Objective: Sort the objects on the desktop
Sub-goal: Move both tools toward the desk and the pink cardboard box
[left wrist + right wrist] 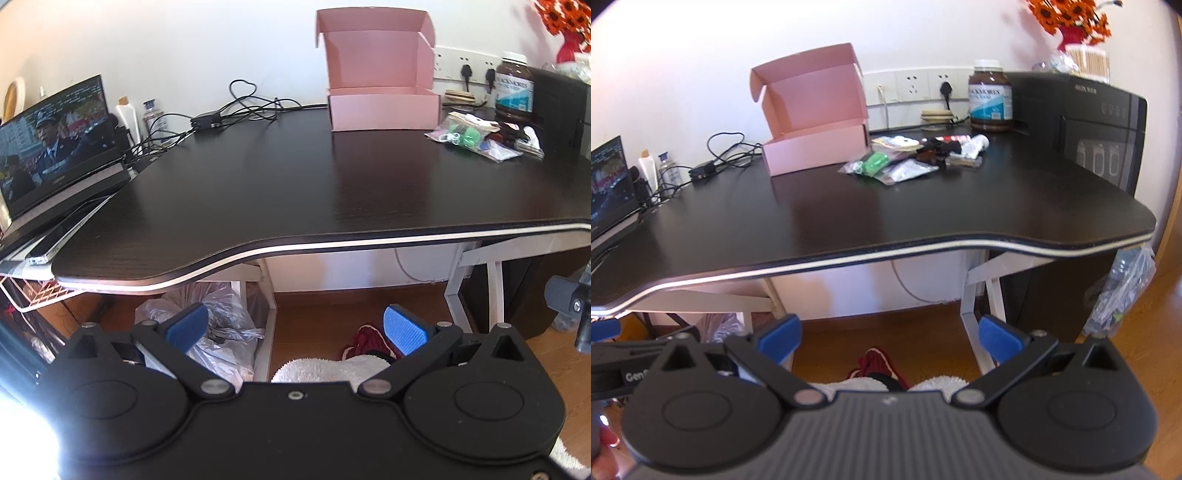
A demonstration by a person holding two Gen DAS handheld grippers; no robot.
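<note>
An open pink cardboard box [384, 107] [816, 147] stands at the back of the dark desk [295, 192] [923, 206], lid up. To its right lies a heap of small items: a clear bag with green pieces [461, 134] [871, 164], other plastic packets [908, 170] and a white tube [975, 142]. My left gripper [295, 328] hangs open below the desk's front edge, nothing between its blue pads. My right gripper [890, 334] is also open and empty, low in front of the desk. Both are far from the items.
A brown supplement bottle [515, 88] [990, 98] and a black appliance [1108, 125] stand at the back right. A lit screen [55, 140], bottles and tangled cables [221, 110] occupy the left. Under the desk are white legs [975, 314], plastic bags [218, 332] and wood floor.
</note>
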